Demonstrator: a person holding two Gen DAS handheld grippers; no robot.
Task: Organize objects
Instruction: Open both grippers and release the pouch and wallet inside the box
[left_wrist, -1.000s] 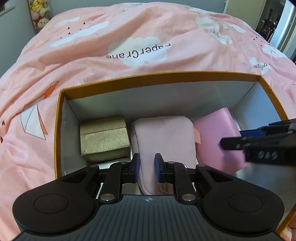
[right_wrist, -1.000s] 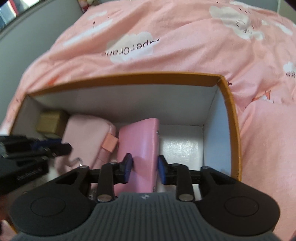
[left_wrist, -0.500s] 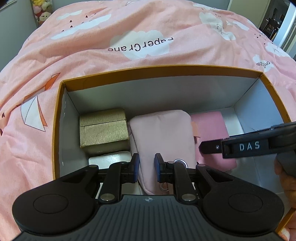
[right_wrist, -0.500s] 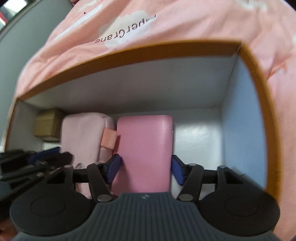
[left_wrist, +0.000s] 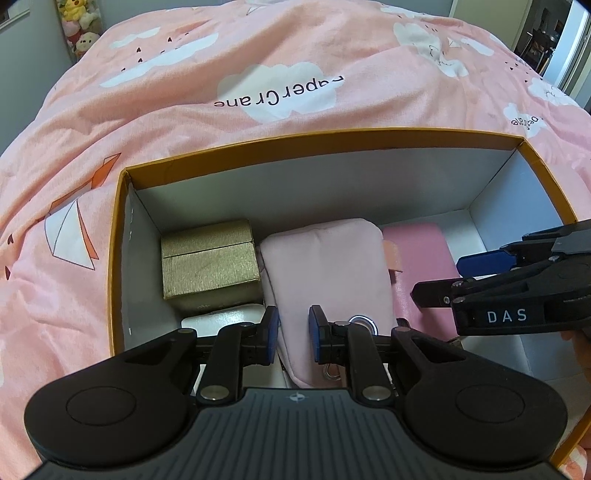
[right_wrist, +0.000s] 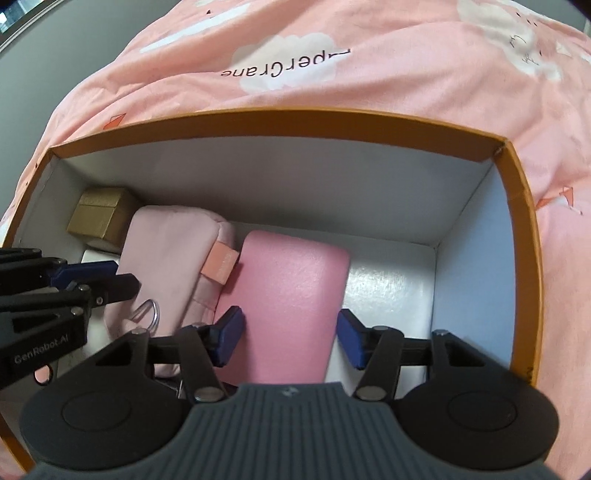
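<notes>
An orange-rimmed box (left_wrist: 317, 138) (right_wrist: 280, 118) lies on the bed. Inside it from left to right are a gold box (left_wrist: 208, 264) (right_wrist: 98, 218), a pale pink pouch (left_wrist: 325, 277) (right_wrist: 173, 254) and a darker pink case (left_wrist: 417, 266) (right_wrist: 291, 295). A white item (left_wrist: 221, 317) lies in front of the gold box. My left gripper (left_wrist: 293, 334) hovers over the pouch's near end, its jaws a narrow gap apart and empty. My right gripper (right_wrist: 288, 338) is open wide, its fingers on either side of the pink case, not touching it.
A pink quilt with cloud prints (left_wrist: 277, 88) (right_wrist: 288, 70) surrounds the box. The box's right part has bare white floor (right_wrist: 391, 288). Plush toys (left_wrist: 79, 22) sit at the far left, a doorway (left_wrist: 554, 37) at the far right.
My right gripper opened wide and let go of the pink case, which now lies flat in the box. It then drew back a little. My left gripper stayed put.
</notes>
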